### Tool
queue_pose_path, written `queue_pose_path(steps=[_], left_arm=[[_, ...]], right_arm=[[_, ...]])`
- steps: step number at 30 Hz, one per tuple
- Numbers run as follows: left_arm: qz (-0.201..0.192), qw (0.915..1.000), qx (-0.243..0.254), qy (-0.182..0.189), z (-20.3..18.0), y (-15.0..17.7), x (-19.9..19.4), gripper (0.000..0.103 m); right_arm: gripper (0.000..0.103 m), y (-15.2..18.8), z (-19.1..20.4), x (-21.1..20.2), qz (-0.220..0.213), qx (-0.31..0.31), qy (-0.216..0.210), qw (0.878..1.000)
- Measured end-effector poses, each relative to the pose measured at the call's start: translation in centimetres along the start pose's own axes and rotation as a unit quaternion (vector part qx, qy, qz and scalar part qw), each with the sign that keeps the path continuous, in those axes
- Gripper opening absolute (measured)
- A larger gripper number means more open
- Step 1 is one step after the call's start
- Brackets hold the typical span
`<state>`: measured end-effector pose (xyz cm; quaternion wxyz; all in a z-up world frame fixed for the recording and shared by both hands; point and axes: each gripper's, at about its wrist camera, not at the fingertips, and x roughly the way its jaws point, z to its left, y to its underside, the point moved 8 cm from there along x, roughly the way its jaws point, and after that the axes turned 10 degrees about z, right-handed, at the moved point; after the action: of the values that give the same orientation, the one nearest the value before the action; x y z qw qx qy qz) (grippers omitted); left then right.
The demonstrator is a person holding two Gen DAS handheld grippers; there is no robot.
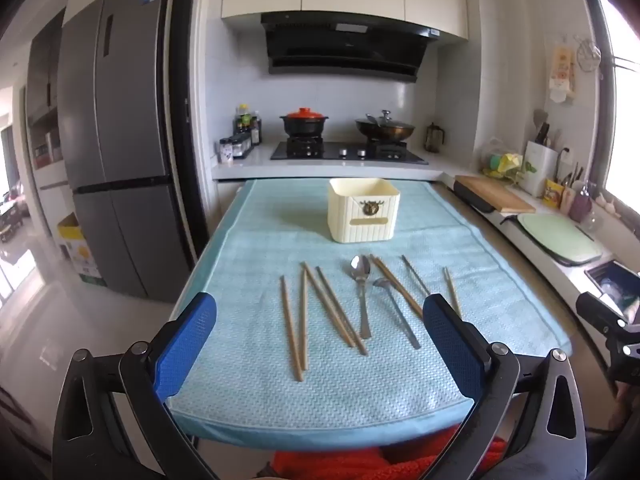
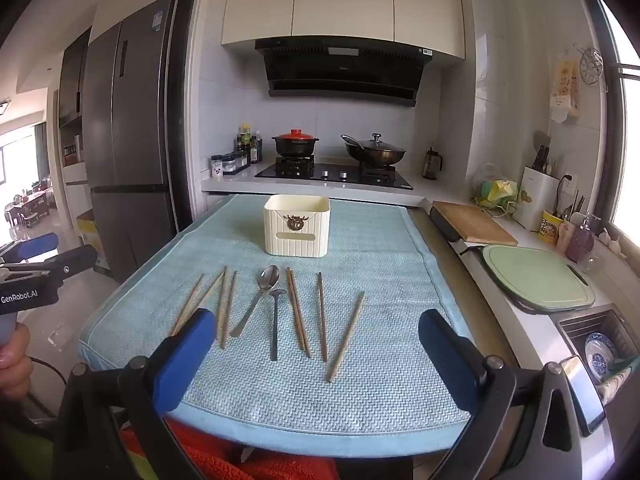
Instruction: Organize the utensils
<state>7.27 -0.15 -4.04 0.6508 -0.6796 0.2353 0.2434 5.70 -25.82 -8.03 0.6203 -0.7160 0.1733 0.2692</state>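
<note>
We hold two tools over the near edge of a counter covered by a light blue towel (image 1: pixel 256 240). Both tools stand wide apart with nothing between their blue pads.

In the left wrist view, the left tool (image 1: pixel 320 344) frames a row of utensils lying flat on the towel: wooden chopsticks (image 1: pixel 292 328), a large spoon (image 1: pixel 361 292) and a smaller spoon (image 1: pixel 394 308) beside it, then more chopsticks to the right. Behind them, well apart, a cream ribbed box (image 1: pixel 362 210) stands upright and open at the top. At the right edge of this view we see part of the right tool's black frame (image 1: pixel 608 324).

The right wrist view shows the right tool (image 2: pixel 316 356) over the same row, and here the rightmost chopstick (image 2: pixel 347 336) lies fully in sight, tilted away from the rest. This view alone shows the left tool (image 2: pixel 48 256) from the side and the hand (image 2: pixel 14 360) gripping its handle. It also shows a sink (image 2: pixel 600 344) with blue-patterned dishes at the far right.
</note>
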Motion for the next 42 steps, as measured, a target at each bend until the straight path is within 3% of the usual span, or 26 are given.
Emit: queue_pose_path(steps=[20,42], left_arm=[[-0.026,0.9996,0.003,0.001,0.3,-0.2,-0.8,0.103],[-0.034,0.9994,0.007,0.003,-0.1,-0.1,-1.1,0.103]], right_arm=[[0.103,-0.7,-0.2,-1.7,-0.055,0.011,-0.004,0.998],[0.103,-0.8,-0.4,-2.0,-0.066,0.01,-0.003,0.998]])
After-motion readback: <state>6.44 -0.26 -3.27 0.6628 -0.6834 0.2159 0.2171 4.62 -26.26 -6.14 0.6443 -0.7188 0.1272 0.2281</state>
